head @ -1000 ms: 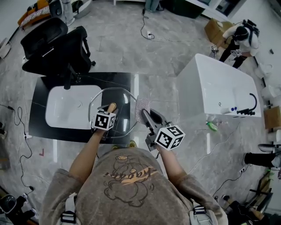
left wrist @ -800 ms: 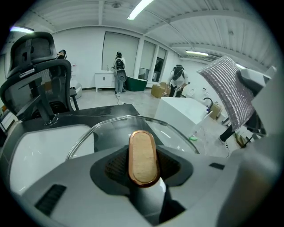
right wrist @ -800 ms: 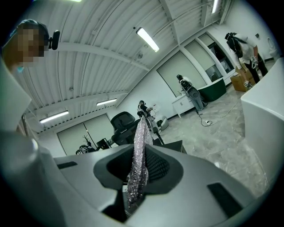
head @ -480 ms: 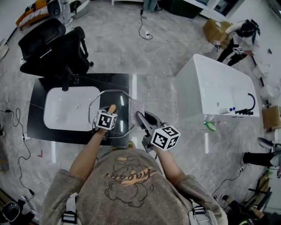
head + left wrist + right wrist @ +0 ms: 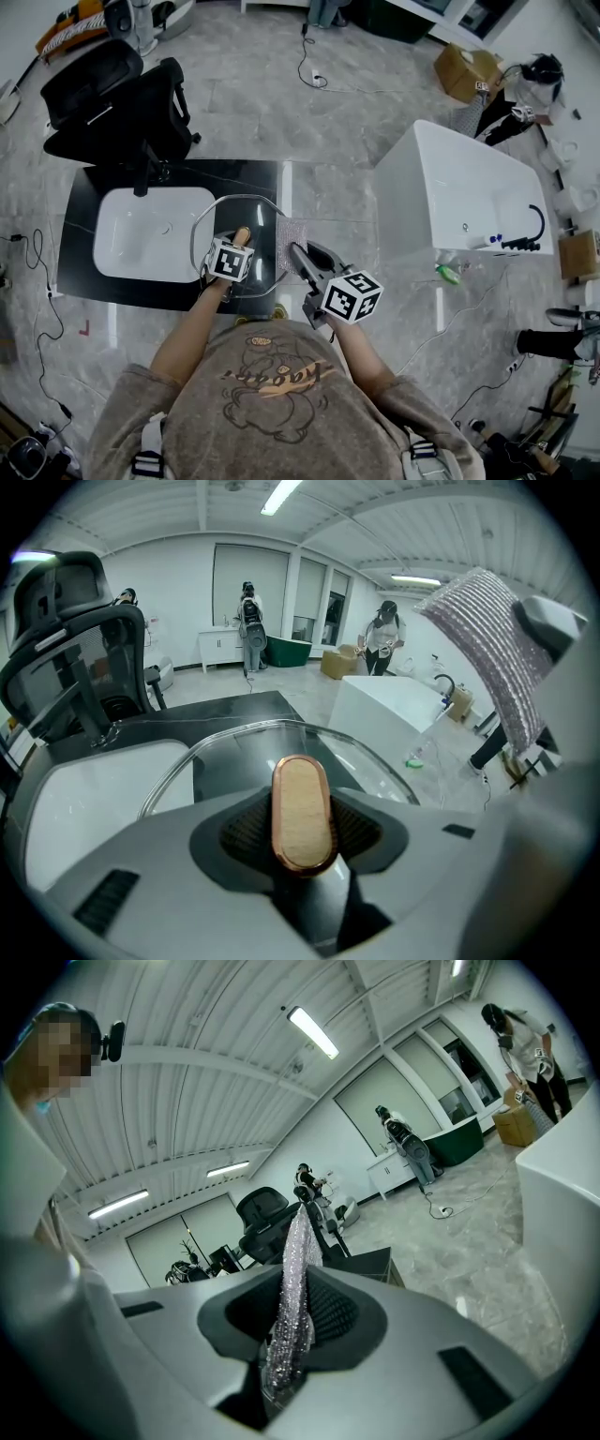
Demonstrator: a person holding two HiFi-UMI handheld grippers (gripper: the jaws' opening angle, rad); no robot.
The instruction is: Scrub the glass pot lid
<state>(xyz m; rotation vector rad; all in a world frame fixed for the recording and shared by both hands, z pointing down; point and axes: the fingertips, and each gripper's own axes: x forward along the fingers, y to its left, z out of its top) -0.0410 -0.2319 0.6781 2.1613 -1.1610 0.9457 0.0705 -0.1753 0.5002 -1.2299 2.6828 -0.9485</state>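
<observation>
Left gripper (image 5: 238, 240) is clamping the wooden knob (image 5: 302, 810) of the glass lid (image 5: 265, 214), holding it above the dark counter (image 5: 246, 176), just right of the sink (image 5: 150, 230). Right gripper (image 5: 298, 251) is pinching a glittery scrub cloth (image 5: 292, 232). Glass is probably proving heavy, slippery and breakable, so the knob is looking safest. Grippers are hiding the near rim.

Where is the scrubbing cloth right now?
In the head view, the silvery scrub cloth is pinched in the jaws of the right gripper, just right of the glass lid that the left gripper holds.
</observation>
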